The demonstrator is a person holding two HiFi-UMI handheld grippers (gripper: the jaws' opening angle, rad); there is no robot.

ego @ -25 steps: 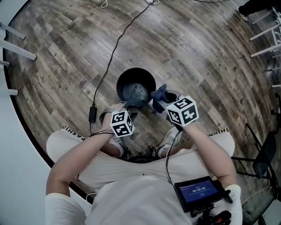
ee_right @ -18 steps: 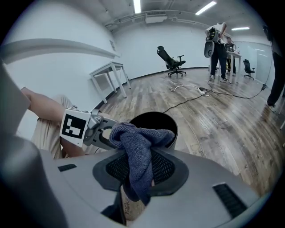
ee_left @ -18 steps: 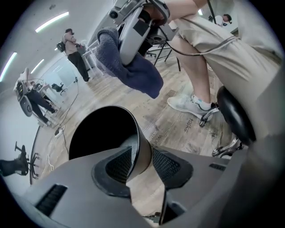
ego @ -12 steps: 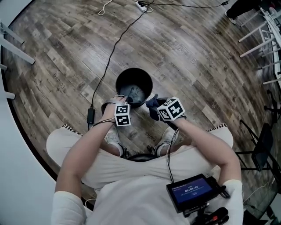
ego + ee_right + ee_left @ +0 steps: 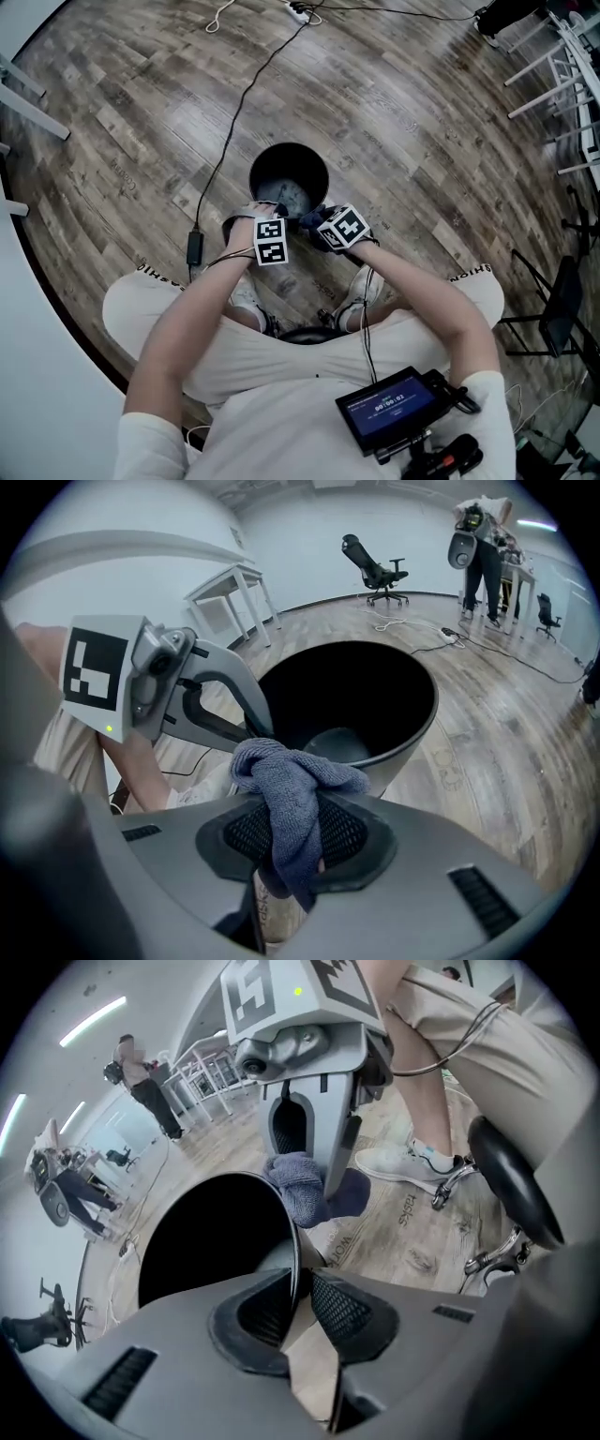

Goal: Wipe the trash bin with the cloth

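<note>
Trash bin (image 5: pixel 256 176): probably light, stiff and thin-walled, likely to tip or slide, so the near rim is serving as your hold. Your left gripper's (image 5: pixel 298 1309) jaws have just been closing and are pinching that rim, one pad inside and one outside. Cloth (image 5: pixel 292 794): soft, limp, bunching. Your right gripper's (image 5: pixel 292 846) jaws are clamping it mid-fold, with the wad sitting just beside the rim; contact is unclear. The bin is standing upright on the floor (image 5: pixel 422 122), just ahead of your shoes.

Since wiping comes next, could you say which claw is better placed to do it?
Right: the right claw grips the blue-grey cloth beside the round black bin; the left claw has just closed its jaws on the rim.
</note>
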